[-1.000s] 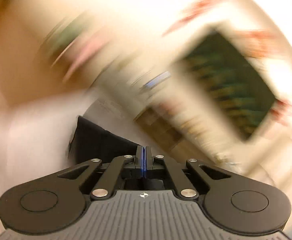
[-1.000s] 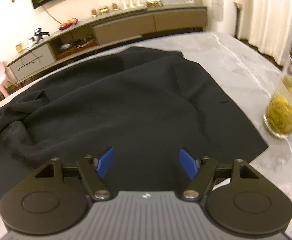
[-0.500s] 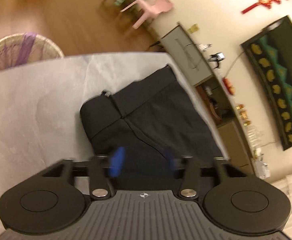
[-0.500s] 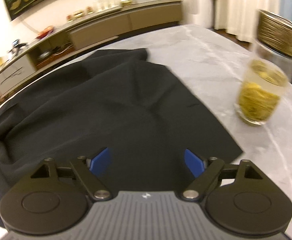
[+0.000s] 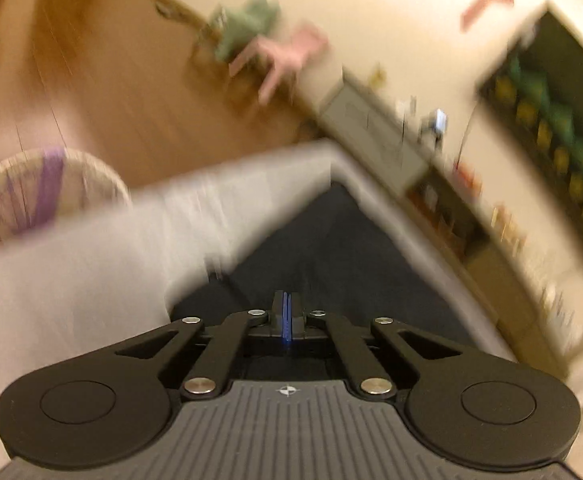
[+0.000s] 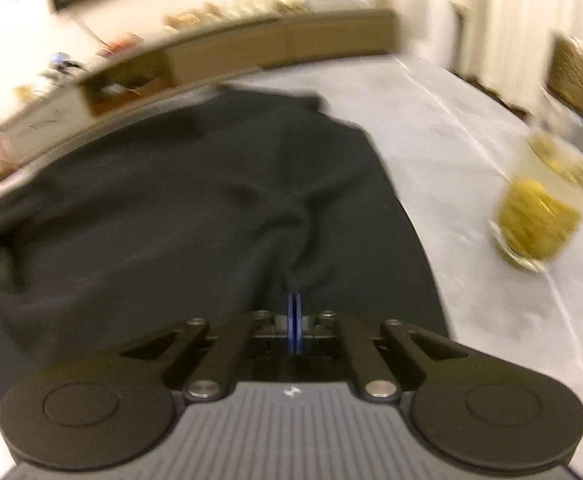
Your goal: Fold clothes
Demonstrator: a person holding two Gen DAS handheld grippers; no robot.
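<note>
A black garment (image 6: pixel 171 208) lies spread over the pale grey table (image 6: pixel 471 152). My right gripper (image 6: pixel 294 300) is shut on a pinch of this cloth near its right edge, and folds pucker up toward the blue pads. The left wrist view is blurred by motion. There, my left gripper (image 5: pixel 287 308) is shut with its pads together over the black garment (image 5: pixel 331 240), which narrows to a corner near the table's far edge. The cloth seems caught between the tips, though the exact grip point is hidden.
A glass of yellow contents (image 6: pixel 539 212) stands on the table right of the garment, below a woven object (image 6: pixel 579 76). Off the table's left side sits a wicker basket (image 5: pixel 31 200). A long sideboard (image 6: pixel 251 52) lines the wall, with small pink (image 5: pixel 287 52) and green chairs (image 5: pixel 247 28) beyond.
Both grippers were open half a second ago and have shut. The right one now pulls a ridge of cloth up. The left camera is swinging.
</note>
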